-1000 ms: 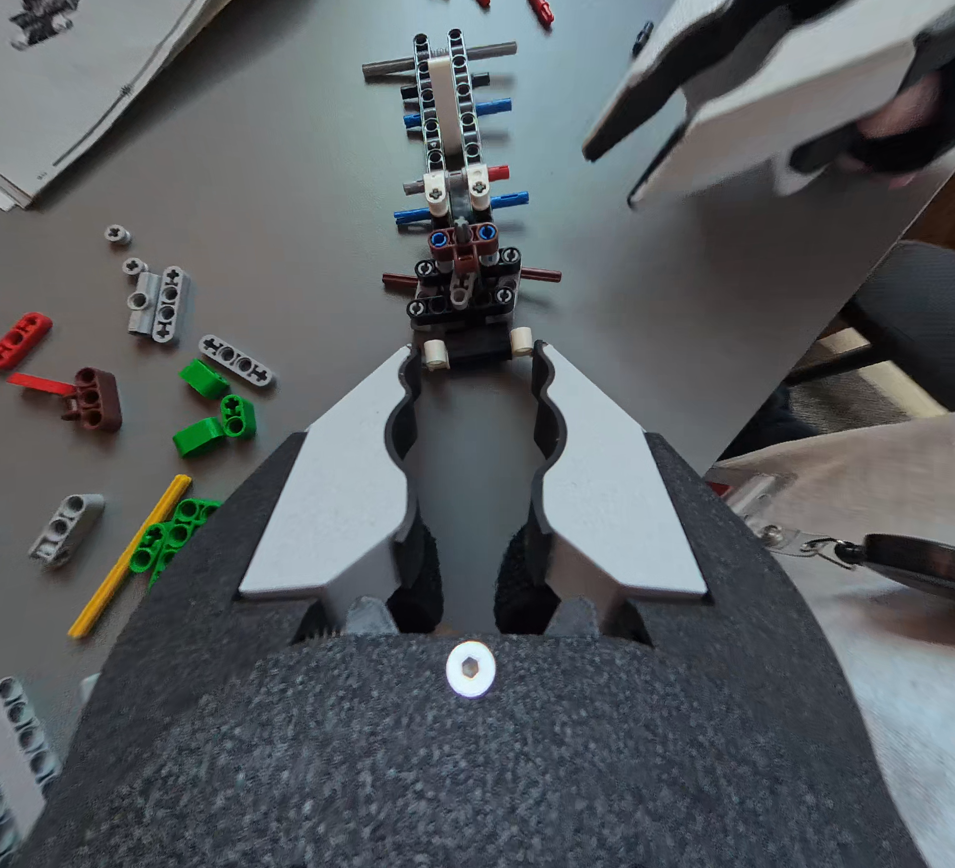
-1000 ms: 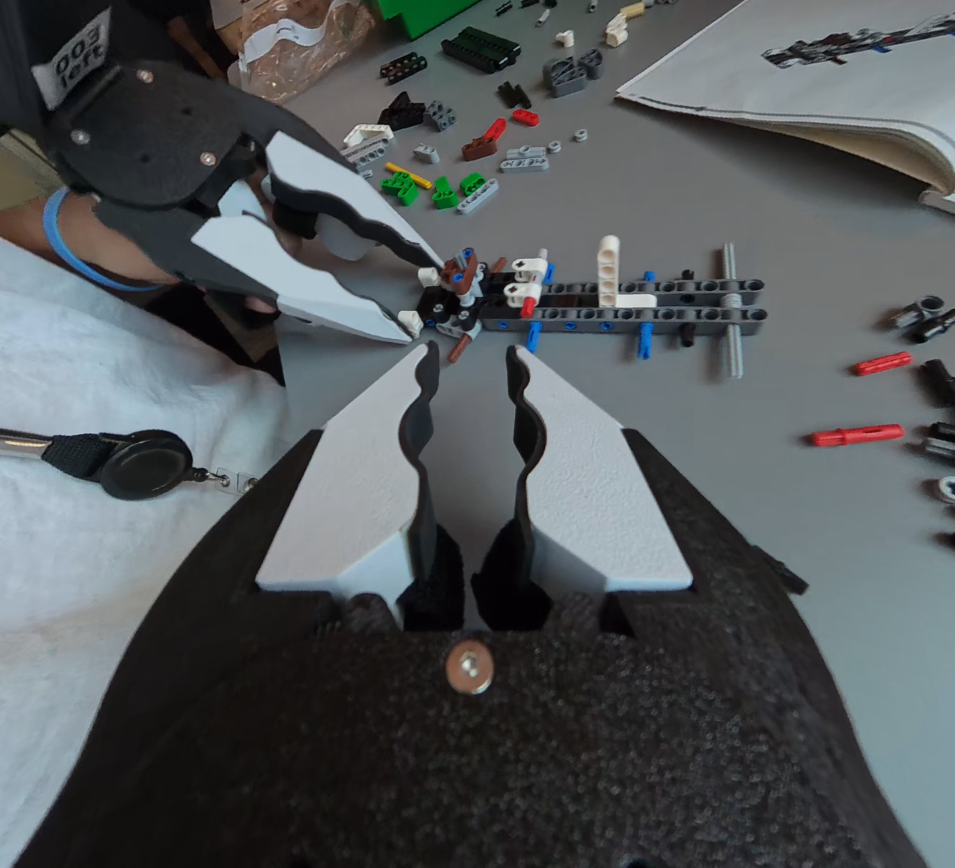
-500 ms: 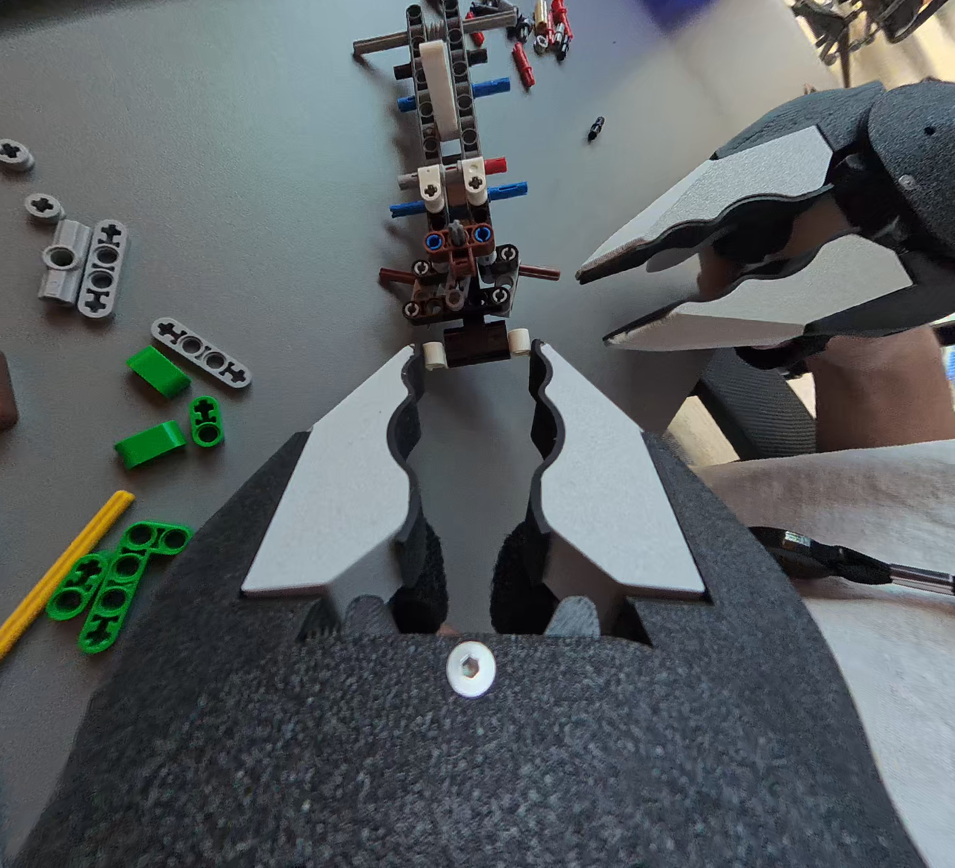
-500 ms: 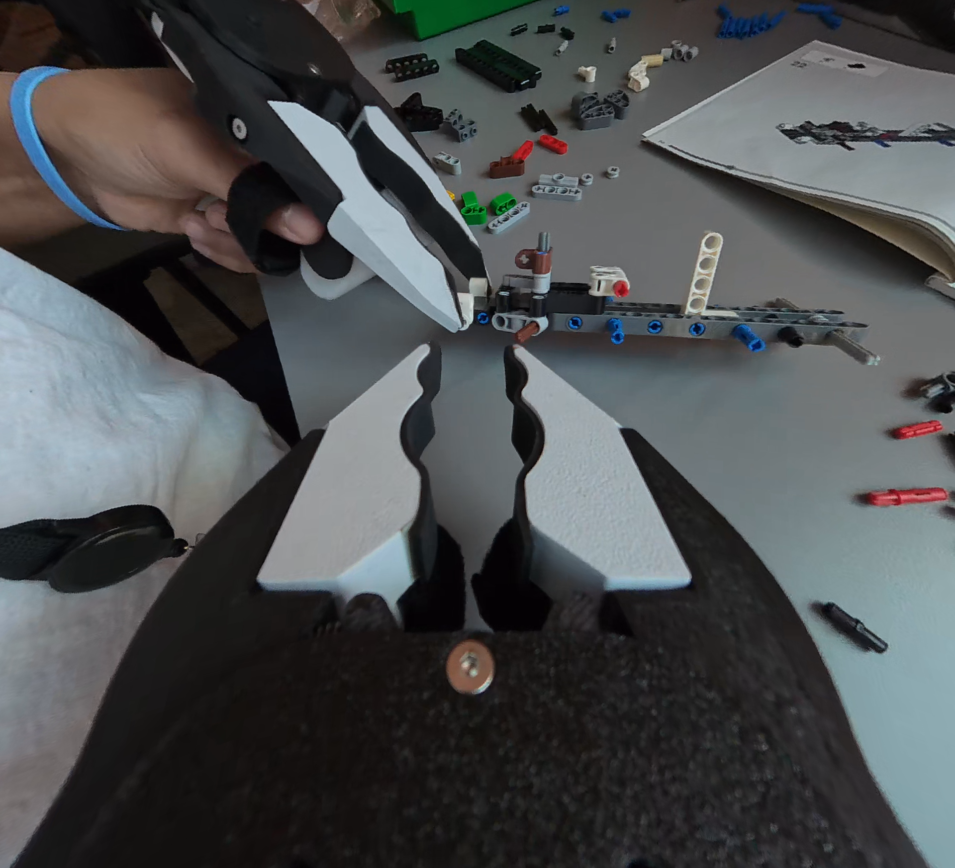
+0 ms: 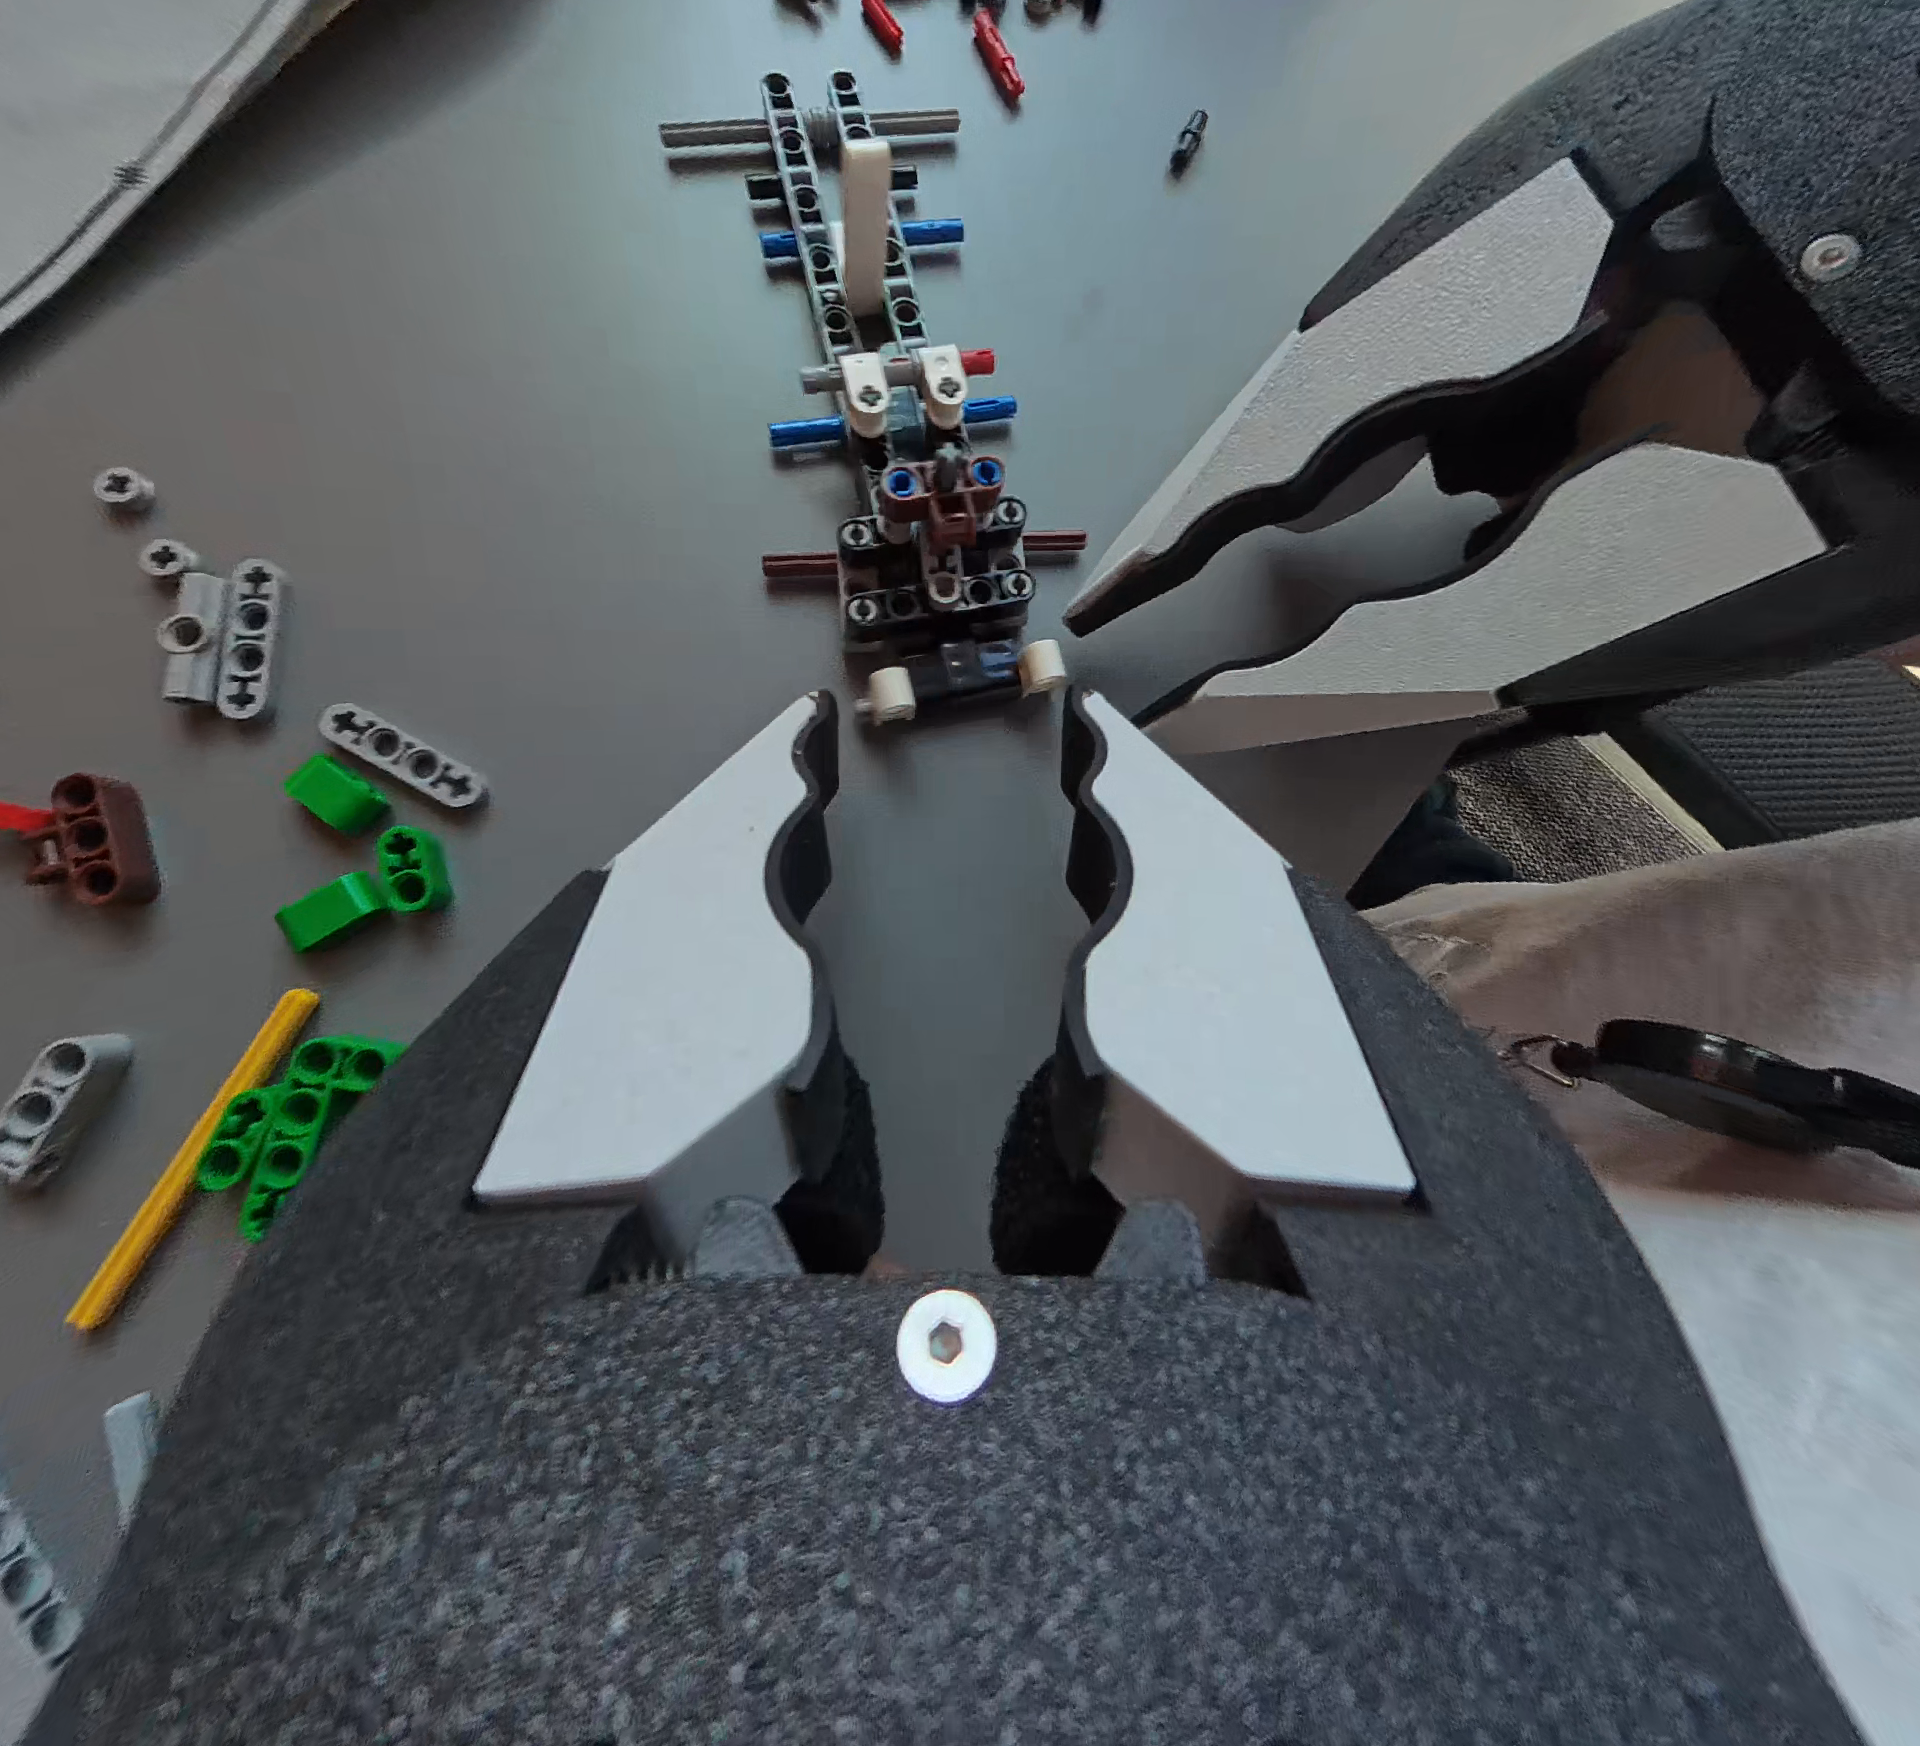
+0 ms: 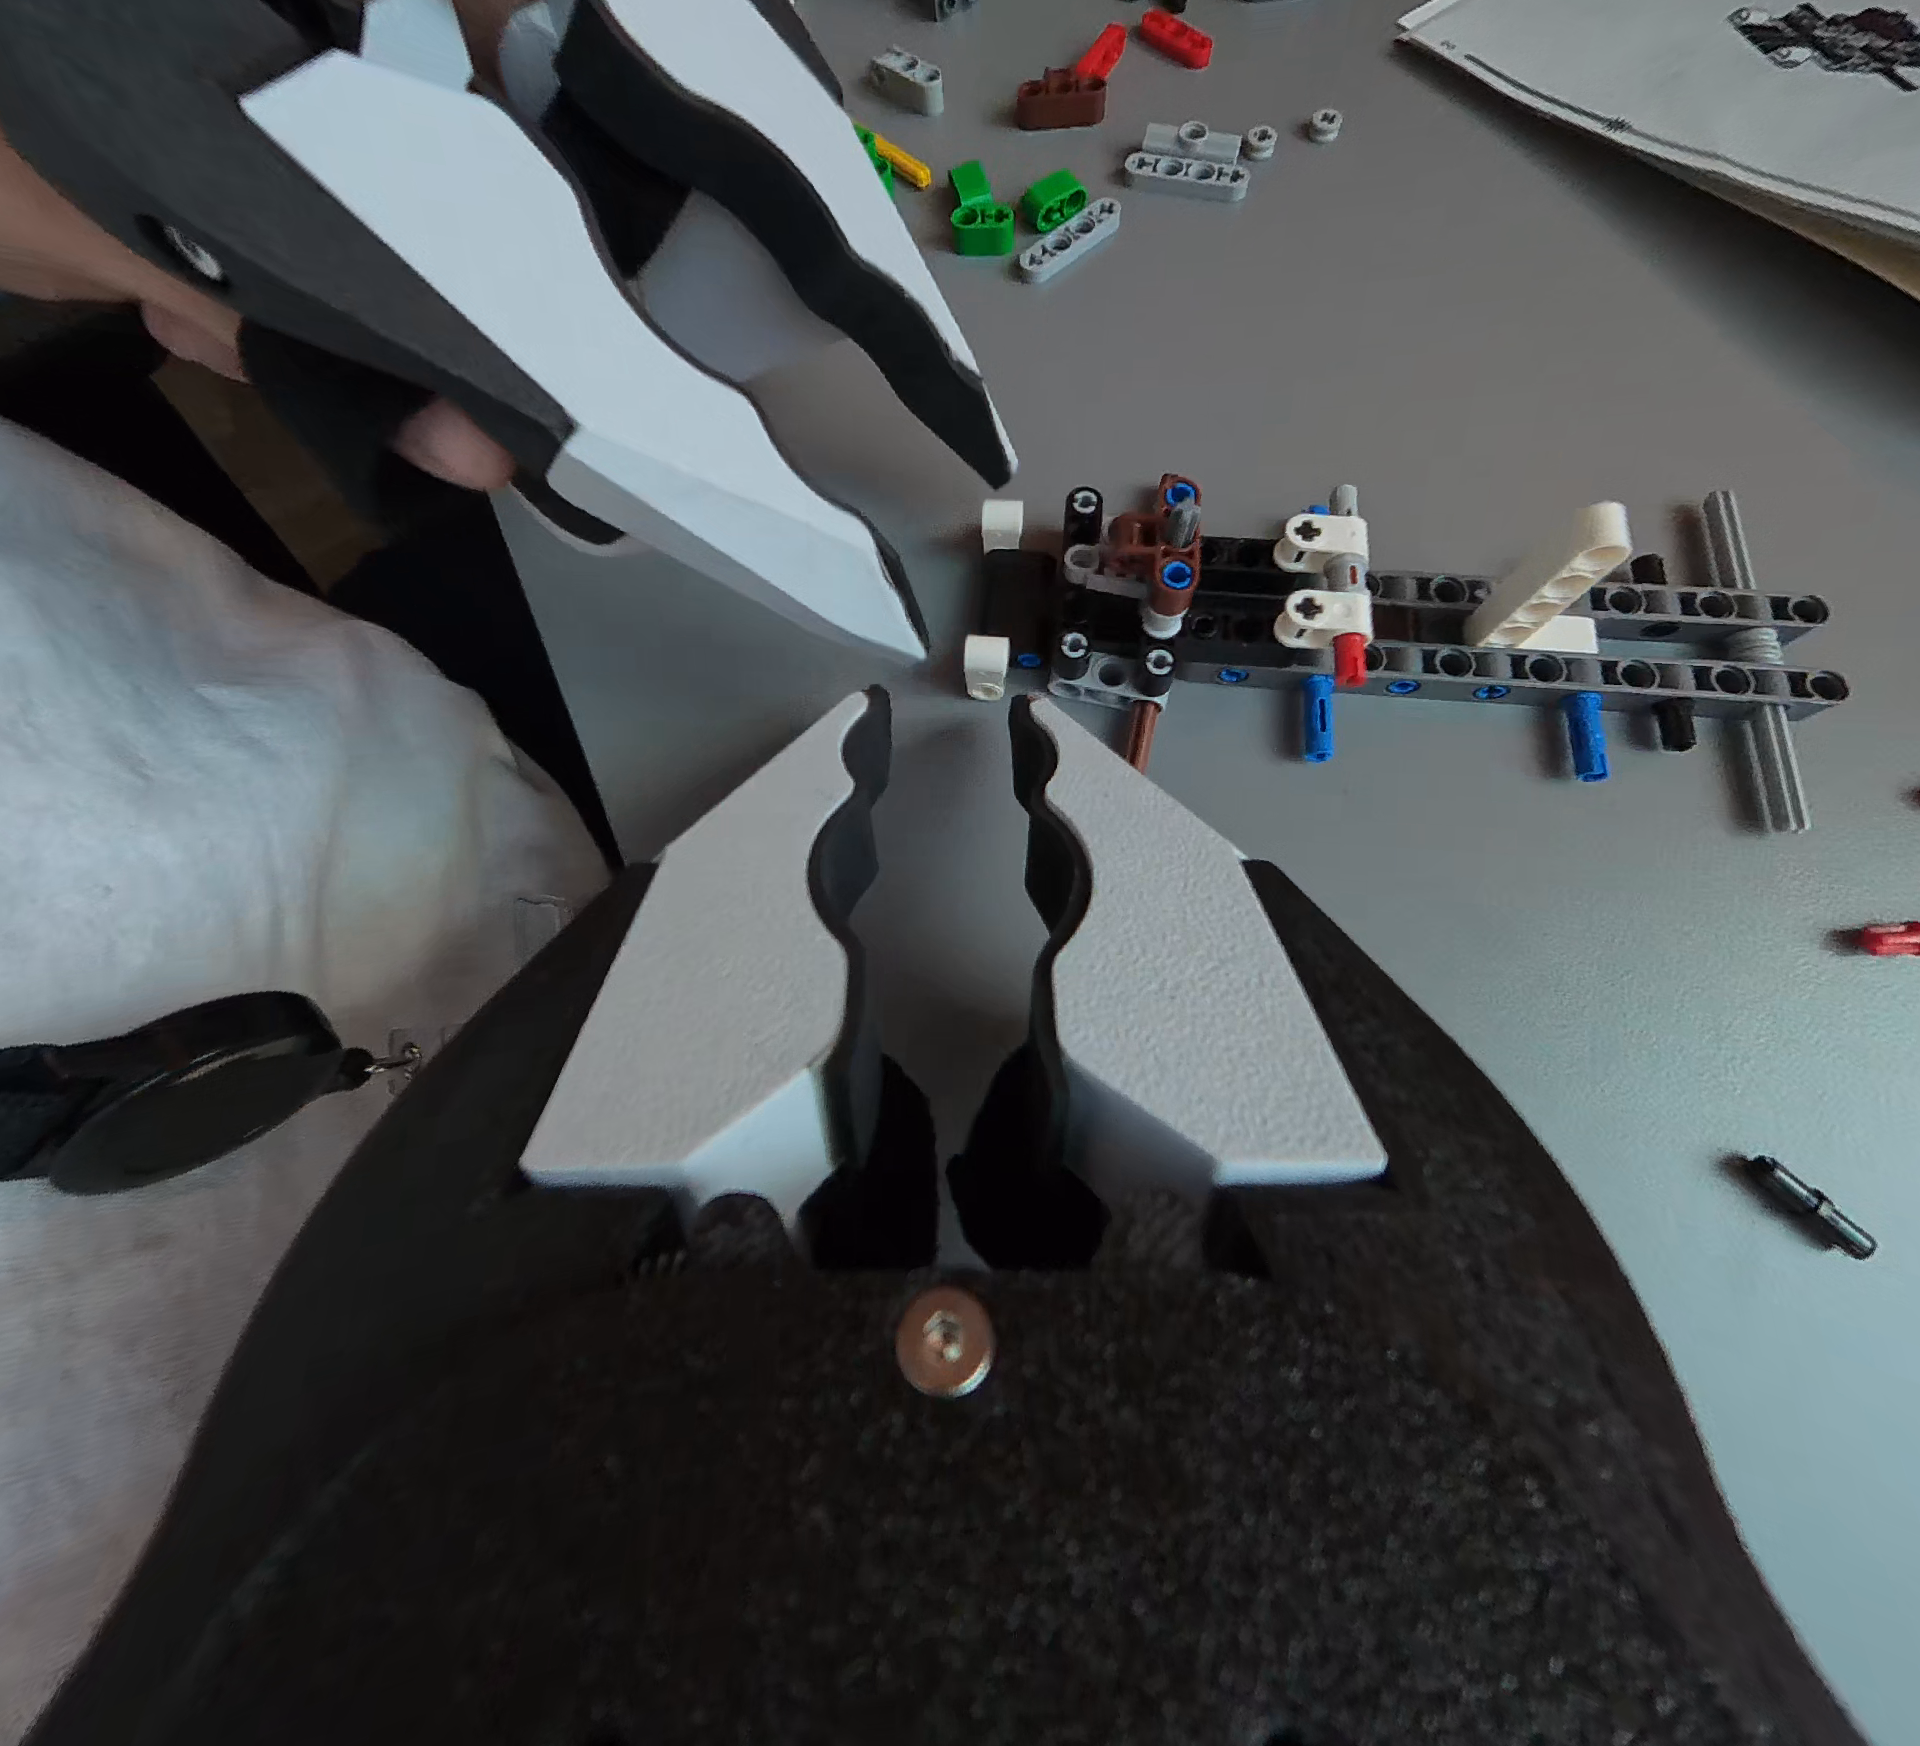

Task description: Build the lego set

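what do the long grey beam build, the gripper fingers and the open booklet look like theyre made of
Beam build: likely hard moulded plastic, smooth with a slight sheen, uniform colours. Left gripper's fingers: matte, finely grained light grey faces, probably printed plastic, with black wavy inner pads, perhaps rubber. Booklet: paper, thin stacked pages curling at the edge.

Left gripper (image 5: 948, 709) and right gripper (image 6: 948, 709) both agape, bare, tips close together, angled downward

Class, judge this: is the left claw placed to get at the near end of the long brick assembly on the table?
Probably yes. The left claw is open and empty, just short of the brick assembly; nothing lies between, though the right claw hovers close alongside.
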